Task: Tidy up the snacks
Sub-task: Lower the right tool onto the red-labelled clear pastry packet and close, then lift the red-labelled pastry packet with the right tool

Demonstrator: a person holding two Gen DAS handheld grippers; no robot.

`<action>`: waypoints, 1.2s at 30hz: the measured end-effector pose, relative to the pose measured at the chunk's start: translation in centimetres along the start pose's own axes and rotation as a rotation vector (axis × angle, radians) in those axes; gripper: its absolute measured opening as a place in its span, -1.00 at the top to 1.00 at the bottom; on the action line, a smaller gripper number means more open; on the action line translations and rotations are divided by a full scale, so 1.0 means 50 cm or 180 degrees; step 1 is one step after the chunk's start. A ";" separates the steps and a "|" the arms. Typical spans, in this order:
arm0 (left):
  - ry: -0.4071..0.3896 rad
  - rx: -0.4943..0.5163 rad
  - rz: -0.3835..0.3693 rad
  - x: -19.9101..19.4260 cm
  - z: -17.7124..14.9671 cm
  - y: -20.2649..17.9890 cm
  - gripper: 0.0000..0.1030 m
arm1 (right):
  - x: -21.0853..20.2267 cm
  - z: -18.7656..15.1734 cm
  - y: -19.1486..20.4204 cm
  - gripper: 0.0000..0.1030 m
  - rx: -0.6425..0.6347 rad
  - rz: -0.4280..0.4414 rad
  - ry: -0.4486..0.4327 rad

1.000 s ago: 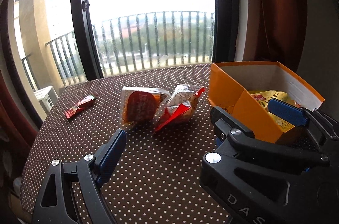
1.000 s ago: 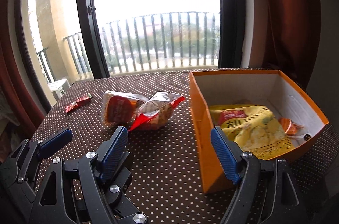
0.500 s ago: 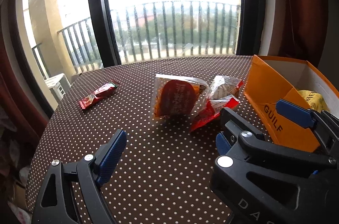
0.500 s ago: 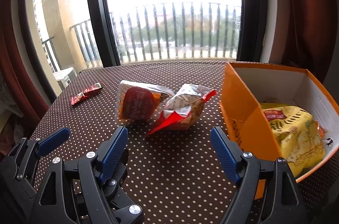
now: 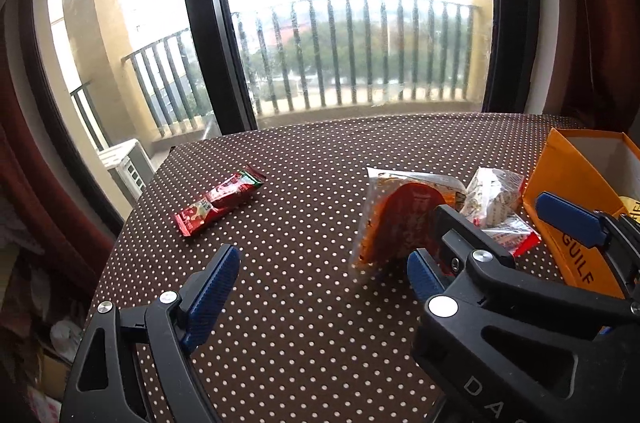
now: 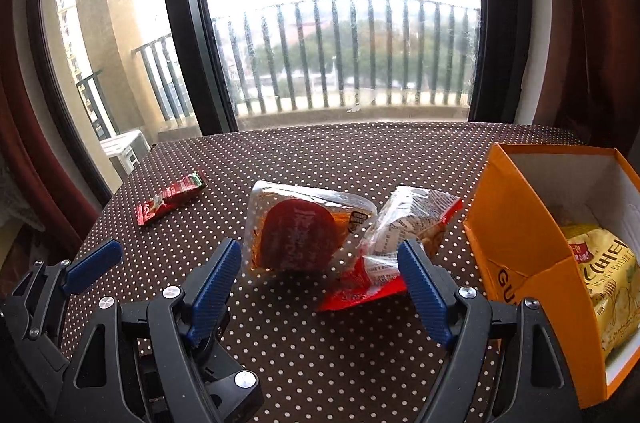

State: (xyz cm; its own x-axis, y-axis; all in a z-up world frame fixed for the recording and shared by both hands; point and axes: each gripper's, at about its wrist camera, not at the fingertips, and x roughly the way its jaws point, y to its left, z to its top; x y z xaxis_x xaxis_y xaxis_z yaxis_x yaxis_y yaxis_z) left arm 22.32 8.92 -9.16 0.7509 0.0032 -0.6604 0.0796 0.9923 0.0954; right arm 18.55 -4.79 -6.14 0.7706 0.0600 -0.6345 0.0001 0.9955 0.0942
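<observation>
1. Table (image 6: pixel 320 151) stands in front of the window (image 6: pixel 340 3); balcony railing (image 6: pixel 360 55) is behind the glass.
2. On the table, left to right: snack bar (image 6: pixel 170 198), round-label packet (image 6: pixel 296 227), crinkled packet (image 6: pixel 404 239), box (image 6: pixel 516 231).
3. Snack bar lies far left, well apart from the rest.
4. The two packets touch, mid-table; the crinkled one is just left of the box.
5. Chip bag (image 6: pixel 608 275) lies inside the box.
6. Right gripper (image 6: pixel 320 287) sits in front of the two packets, left gripper (image 5: pixel 320 283) to its left.
7. Curtain (image 6: pixel 580 43) hangs right of the window, behind the box.
</observation>
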 end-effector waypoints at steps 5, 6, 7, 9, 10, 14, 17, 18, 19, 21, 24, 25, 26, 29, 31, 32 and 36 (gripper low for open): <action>0.0039 0.0056 0.0014 0.032 0.033 0.026 -0.69 | 0.038 0.031 0.021 -0.64 0.0109 -0.0013 0.0071; 0.0029 0.0071 0.0031 0.036 0.038 0.029 -0.69 | 0.042 0.038 0.026 -0.67 0.0121 -0.0027 0.0060; 0.0019 0.0085 0.0036 0.040 0.044 0.032 -0.69 | 0.046 0.043 0.029 -0.68 0.0138 -0.0037 0.0054; 0.0003 0.0102 0.0038 0.051 0.057 0.038 -0.69 | 0.057 0.055 0.032 -0.74 0.0185 -0.0078 0.0038; 0.0004 0.0112 0.0036 0.059 0.062 0.041 -0.69 | 0.063 0.059 0.034 -0.76 0.0210 -0.0120 0.0040; 0.0119 0.0133 0.0117 0.108 0.073 0.062 -0.69 | 0.099 0.064 0.043 -0.82 0.0268 -0.0181 0.0132; 0.0223 0.0122 0.0115 0.132 0.066 0.068 -0.69 | 0.127 0.057 0.045 -0.84 0.0331 -0.0202 0.0237; 0.0247 0.0132 0.0128 0.142 0.064 0.070 -0.69 | 0.137 0.054 0.047 -0.85 0.0339 -0.0210 0.0271; 0.0280 0.0135 0.0134 0.151 0.062 0.072 -0.69 | 0.148 0.052 0.051 -0.85 0.0338 -0.0225 0.0302; 0.0352 0.0129 0.0124 0.170 0.056 0.075 -0.69 | 0.168 0.044 0.051 -0.85 0.0347 -0.0259 0.0368; 0.0438 0.0114 0.0135 0.197 0.045 0.080 -0.66 | 0.199 0.037 0.052 -0.85 0.0371 -0.0285 0.0492; 0.0470 0.0109 0.0138 0.206 0.041 0.079 -0.66 | 0.210 0.034 0.052 -0.85 0.0359 -0.0297 0.0523; 0.0503 0.0098 0.0114 0.214 0.038 0.080 -0.66 | 0.219 0.030 0.054 -0.85 0.0350 -0.0328 0.0546; 0.0577 0.0068 0.0076 0.233 0.029 0.083 -0.66 | 0.250 0.020 0.052 -0.85 0.0370 -0.0366 0.0639; 0.0620 0.0070 0.0067 0.245 0.023 0.083 -0.66 | 0.265 0.011 0.050 -0.85 0.0429 -0.0349 0.0727; 0.0637 0.0069 0.0065 0.251 0.020 0.084 -0.66 | 0.271 0.008 0.048 -0.85 0.0461 -0.0323 0.0762; 0.0672 0.0131 0.0074 0.267 0.011 0.080 -0.66 | 0.289 -0.002 0.054 -0.54 0.0428 -0.0248 0.0836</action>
State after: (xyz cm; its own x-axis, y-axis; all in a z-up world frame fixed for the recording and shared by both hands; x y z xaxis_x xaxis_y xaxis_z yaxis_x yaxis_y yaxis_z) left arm 33.03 12.84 -17.17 0.5992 0.0563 -0.7986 0.0938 0.9857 0.1399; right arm 29.63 -1.23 -15.14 0.5739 0.0179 -0.8188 0.1506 0.9804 0.1270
